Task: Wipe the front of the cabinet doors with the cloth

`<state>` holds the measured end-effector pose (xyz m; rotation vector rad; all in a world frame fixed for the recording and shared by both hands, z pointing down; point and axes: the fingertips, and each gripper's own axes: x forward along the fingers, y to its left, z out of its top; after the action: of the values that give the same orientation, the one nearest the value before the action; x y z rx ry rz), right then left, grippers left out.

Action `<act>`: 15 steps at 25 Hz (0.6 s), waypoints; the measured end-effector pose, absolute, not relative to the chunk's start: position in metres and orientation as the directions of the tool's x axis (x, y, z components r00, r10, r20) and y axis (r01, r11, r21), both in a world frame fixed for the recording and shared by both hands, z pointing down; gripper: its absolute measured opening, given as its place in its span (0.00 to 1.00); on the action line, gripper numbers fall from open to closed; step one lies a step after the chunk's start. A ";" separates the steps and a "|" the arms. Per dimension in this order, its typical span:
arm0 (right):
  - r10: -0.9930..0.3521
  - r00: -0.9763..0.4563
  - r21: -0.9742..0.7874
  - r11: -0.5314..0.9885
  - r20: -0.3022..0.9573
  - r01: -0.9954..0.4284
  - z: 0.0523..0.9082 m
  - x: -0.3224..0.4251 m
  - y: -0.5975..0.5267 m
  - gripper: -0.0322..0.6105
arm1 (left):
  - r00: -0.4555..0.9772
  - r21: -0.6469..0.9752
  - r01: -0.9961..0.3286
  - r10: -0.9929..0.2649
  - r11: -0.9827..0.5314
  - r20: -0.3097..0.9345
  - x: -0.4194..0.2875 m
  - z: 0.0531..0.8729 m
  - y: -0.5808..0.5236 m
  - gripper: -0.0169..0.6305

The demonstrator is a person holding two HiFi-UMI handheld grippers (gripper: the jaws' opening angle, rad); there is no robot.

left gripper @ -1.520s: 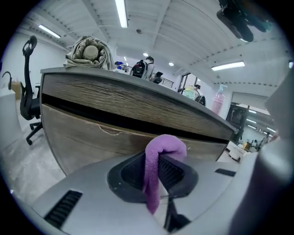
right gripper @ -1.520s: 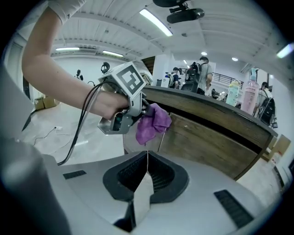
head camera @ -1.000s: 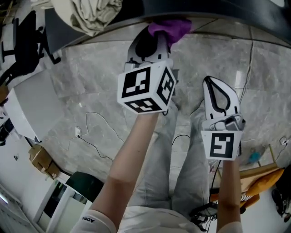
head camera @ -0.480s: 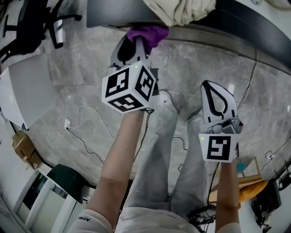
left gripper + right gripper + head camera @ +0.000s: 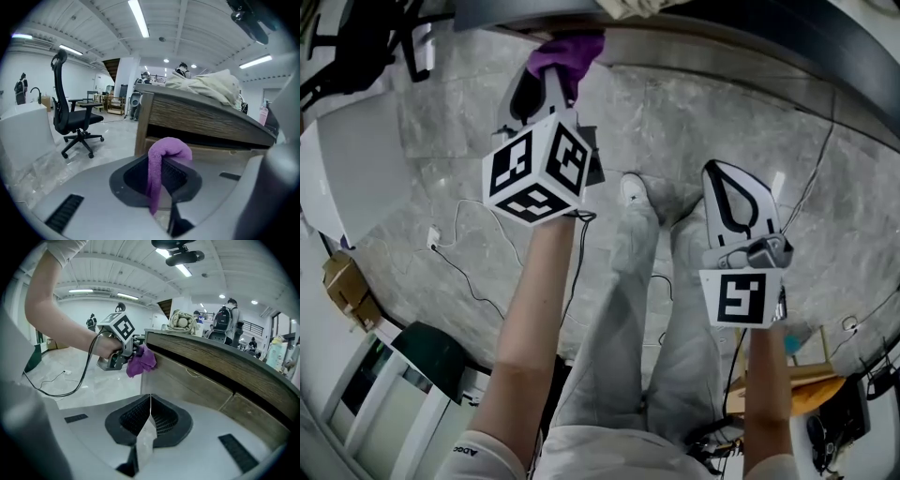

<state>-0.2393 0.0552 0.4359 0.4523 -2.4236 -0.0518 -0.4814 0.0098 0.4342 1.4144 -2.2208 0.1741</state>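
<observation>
My left gripper [image 5: 553,80] is shut on a purple cloth [image 5: 567,54], which it holds against the left end of the wooden cabinet front [image 5: 187,376]. The left gripper view shows the cloth [image 5: 164,164] draped between the closed jaws, just below the countertop edge. In the right gripper view the left gripper [image 5: 133,358] and the cloth [image 5: 142,361] meet the cabinet's top corner. My right gripper [image 5: 736,202] hangs shut and empty over the floor, away from the doors; its jaws [image 5: 150,420] are pressed together.
A crumpled beige fabric pile [image 5: 206,86] lies on the cabinet top. A black office chair [image 5: 70,117] stands to the left on the marble floor. Cables [image 5: 455,267] run across the floor. The person's legs [image 5: 628,309] stand close to the cabinet.
The left gripper with the cloth has slid leftward along the cabinet front. The right gripper has shifted only slightly and stays shut.
</observation>
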 end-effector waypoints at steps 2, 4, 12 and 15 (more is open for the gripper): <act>-0.339 -0.724 0.144 0.937 0.601 -0.319 0.435 -0.218 0.052 0.09 | -0.317 0.154 -0.885 -0.810 0.440 0.493 -0.449 0.441 0.012 0.10; -0.343 -0.722 0.127 0.933 0.601 -0.337 0.435 -0.194 0.047 0.09 | -0.288 0.169 -0.889 -0.806 0.426 0.517 -0.411 0.448 0.009 0.10; -0.357 -0.723 0.120 0.926 0.591 -0.359 0.422 -0.106 0.017 0.09 | -0.138 0.237 -0.920 -0.822 0.313 0.552 -0.252 0.464 -0.041 0.10; -0.381 -0.714 0.115 0.913 0.587 -0.392 0.430 -0.081 0.003 0.09 | -0.112 0.240 -0.930 -0.836 0.279 0.537 -0.220 0.470 -0.068 0.10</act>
<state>-0.0809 0.0028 0.4298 0.5495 -2.4389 0.0228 -0.2200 -0.0683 0.4698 1.5811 -1.9688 0.2077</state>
